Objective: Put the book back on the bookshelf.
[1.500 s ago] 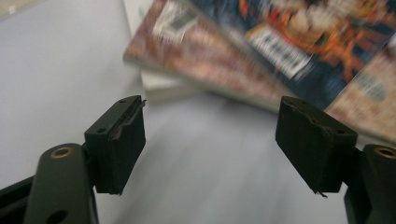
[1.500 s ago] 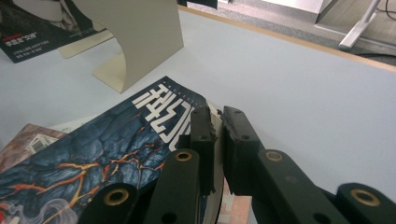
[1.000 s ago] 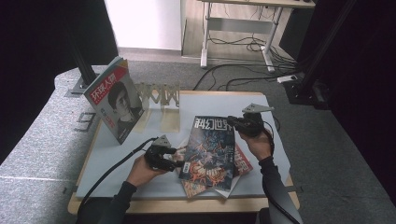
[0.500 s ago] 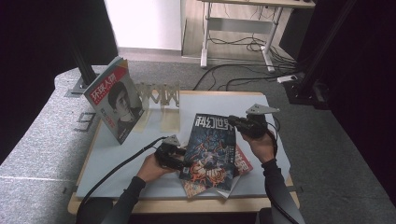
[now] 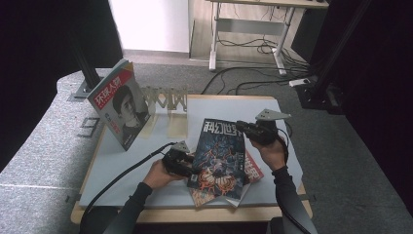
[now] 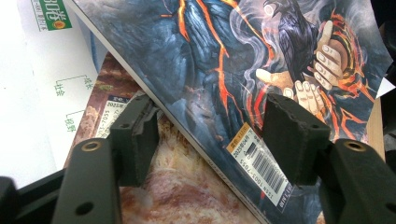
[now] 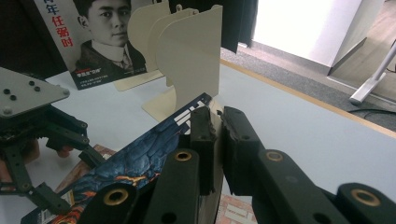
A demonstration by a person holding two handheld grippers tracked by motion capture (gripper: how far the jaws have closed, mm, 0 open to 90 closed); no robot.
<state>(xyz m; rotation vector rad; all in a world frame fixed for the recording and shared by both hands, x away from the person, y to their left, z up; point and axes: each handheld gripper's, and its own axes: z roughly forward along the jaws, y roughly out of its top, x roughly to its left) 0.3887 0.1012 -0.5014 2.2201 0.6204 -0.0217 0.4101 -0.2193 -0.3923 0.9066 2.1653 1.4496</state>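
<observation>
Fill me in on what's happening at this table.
A person is lifting the dark magazine off a small pile. The right gripper is shut on its top corner, raising that end. The left gripper straddles the lower left edge; its jaws have just been closing, with the edge between them, not yet pinched. A reddish magazine lies underneath. Another magazine leans upright by the cream bookends.

I see the dark magazine [image 5: 220, 155] as printed paper with a glossy cover that catches the light, and the magazine under it [image 6: 187, 191] has the same slick paper look. My left tongs [image 6: 217, 135] are matt black plastic with rough, pitted rubbery pads [image 6: 289, 135]. The bookends [image 7: 191, 60] look smooth, cream, painted metal. The desk [image 5: 234, 105] has a matt pale top with a wooden edge.
</observation>
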